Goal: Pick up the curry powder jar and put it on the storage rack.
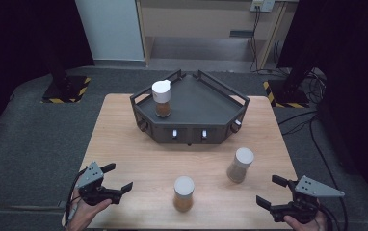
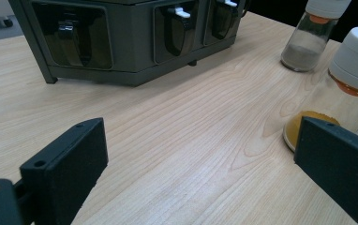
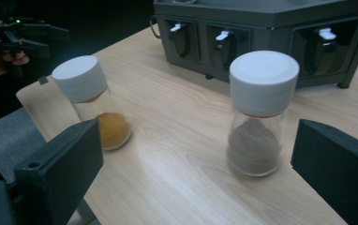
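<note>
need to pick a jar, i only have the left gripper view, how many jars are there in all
Observer: Three. The third spice jar stands on the dark tray, out of your frame.
Operator: is the right hand-held gripper holding anything
Observer: No. The right hand-held gripper is open, at the table's near right corner.
Operator: what's in front of it
Observer: The grey-powder jar, upright between its jaws' line of sight, untouched.

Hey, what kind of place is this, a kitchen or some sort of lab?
Most likely a lab or test room, not a kitchen: a bare wooden table on grey carpet, stands with hazard-striped bases, loose cables on the floor, and spice jars laid out beside a dark rack.
</note>
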A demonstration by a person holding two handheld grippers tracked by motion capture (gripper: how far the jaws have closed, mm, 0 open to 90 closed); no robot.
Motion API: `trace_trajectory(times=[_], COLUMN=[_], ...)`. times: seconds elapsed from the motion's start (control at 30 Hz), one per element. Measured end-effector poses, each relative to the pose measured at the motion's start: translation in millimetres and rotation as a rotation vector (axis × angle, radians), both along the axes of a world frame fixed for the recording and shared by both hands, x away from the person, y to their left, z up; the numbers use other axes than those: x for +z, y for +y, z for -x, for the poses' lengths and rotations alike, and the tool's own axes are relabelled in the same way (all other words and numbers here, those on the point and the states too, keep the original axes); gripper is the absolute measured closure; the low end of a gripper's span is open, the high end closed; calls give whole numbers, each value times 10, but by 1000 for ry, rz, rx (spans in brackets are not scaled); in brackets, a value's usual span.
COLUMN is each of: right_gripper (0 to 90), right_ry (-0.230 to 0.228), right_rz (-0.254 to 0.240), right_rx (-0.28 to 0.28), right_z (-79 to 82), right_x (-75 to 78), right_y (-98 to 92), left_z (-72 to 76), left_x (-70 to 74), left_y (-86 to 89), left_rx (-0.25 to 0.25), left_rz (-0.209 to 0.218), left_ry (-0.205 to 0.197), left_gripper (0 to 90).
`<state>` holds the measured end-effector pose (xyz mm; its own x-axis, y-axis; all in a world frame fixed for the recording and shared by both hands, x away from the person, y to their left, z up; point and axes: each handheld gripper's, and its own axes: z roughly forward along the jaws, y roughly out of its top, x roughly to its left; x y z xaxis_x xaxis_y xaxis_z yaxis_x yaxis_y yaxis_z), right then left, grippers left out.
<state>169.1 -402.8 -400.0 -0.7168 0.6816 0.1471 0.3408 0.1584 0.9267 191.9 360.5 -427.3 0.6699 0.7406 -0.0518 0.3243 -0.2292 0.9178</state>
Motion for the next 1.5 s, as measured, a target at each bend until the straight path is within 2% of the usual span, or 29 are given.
trace_trajectory(times=[0.3, 0.77, 1.13, 1.5], right_gripper=[32, 33, 31, 32], right_ry=[-9, -34, -42, -45], right_rz=[-10, 25, 45, 29], right_rx=[8, 26, 60, 93], right_z=[-65, -147, -250, -353], right_x=[75, 294, 430, 533], right_y=[-34, 14, 58, 86], left_z=[-2, 0, -3, -9], left_x=[-4, -3, -10, -12], left_y=[14, 27, 36, 35], left_rx=[3, 5, 10, 8], left_rz=[7, 8, 14, 14], left_ry=[5, 7, 9, 12], left_gripper=[23, 23, 24, 24])
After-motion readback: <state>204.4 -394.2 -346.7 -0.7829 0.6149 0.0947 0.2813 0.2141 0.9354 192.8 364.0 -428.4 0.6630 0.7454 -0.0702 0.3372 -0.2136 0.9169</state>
